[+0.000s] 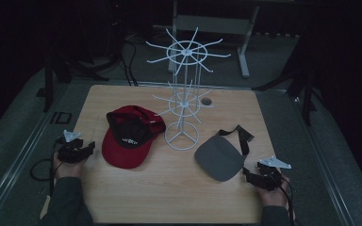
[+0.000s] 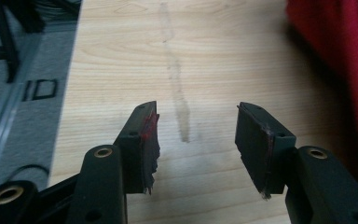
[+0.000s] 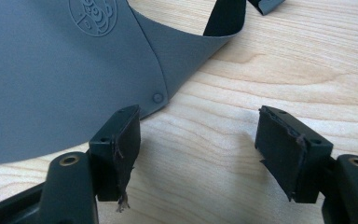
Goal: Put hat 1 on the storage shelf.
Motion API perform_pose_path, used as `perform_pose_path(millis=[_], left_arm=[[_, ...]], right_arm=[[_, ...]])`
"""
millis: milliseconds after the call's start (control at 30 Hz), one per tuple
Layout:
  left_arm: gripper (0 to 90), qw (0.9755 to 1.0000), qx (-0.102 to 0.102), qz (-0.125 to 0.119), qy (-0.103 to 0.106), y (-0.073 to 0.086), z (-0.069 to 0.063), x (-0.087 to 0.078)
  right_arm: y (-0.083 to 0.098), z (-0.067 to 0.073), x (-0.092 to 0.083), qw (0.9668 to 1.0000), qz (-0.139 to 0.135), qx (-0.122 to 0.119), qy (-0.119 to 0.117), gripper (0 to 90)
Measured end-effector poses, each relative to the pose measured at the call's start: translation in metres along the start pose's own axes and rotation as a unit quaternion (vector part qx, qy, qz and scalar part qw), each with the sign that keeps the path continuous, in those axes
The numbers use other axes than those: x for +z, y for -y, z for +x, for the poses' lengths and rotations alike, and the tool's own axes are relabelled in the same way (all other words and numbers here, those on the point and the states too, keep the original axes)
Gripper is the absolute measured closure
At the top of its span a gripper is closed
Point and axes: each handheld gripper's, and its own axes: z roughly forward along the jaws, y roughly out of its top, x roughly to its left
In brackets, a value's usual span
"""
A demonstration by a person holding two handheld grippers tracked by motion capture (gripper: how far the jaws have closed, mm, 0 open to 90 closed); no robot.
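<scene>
Grey visor (image 3: 65, 74) is logged just ahead of the wide-spread, empty right gripper (image 3: 198, 149), red cap (image 1: 127, 136) just beside the equally wide, empty left gripper (image 2: 196, 140), white wire rack (image 1: 184, 94) between and beyond; snagging on its thin prongs is judged the likely mishap.

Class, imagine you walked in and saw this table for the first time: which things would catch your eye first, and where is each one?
The tall white wire rack stands at the middle of the wooden table, its bare spokes fanning out at two levels. Just left of its base lies a red cap; to the right lies a grey visor with a black strap. An open left claw and right claw rest near the table's left and right edges.
</scene>
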Motion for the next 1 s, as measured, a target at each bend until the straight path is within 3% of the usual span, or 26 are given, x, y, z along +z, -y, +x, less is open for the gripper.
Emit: perform_pose_path(millis=[233, 367, 400, 500, 600, 833, 1000], left_arm=[[49.4, 0.9996, 0.013, -0.009, 0.025, -0.004, -0.005, -0.004], [50.5, 0.9988, 0.018, -0.027, 0.036, -0.006, -0.006, -0.01], [50.6, 0.9979, 0.013, -0.037, 0.051, -0.008, -0.006, -0.013], [51.3, 0.9968, 0.011, -0.041, 0.067, -0.009, -0.006, -0.015], [51.8, 0.994, 0.01, -0.038, 0.102, -0.009, -0.006, -0.015], [53.1, 0.991, 0.018, -0.027, 0.13, -0.009, -0.009, -0.016], [52.0, 0.9872, 0.013, -0.019, 0.158, -0.005, -0.008, -0.021]], right_arm=[[0.0, 0.0, 0.0, 1.0, 0.0, 0.0, 0.0, 30.7], [0.0, 0.0, 0.0, 1.0, 0.0, -0.001, 0.0, 30.4], [0.0, 0.0, 0.0, 1.0, 0.0, -0.001, -0.001, 30.3], [0.0, 0.0, 0.0, 1.0, 0.0, -0.001, -0.001, 30.3], [0.0, 0.0, 0.0, 1.0, 0.0, -0.001, 0.0, 30.3], [0.0, 0.0, 0.0, 1.0, 0.0, -0.001, -0.001, 30.3], [0.0, 0.0, 0.0, 1.0, 0.0, -0.002, -0.001, 30.2]])
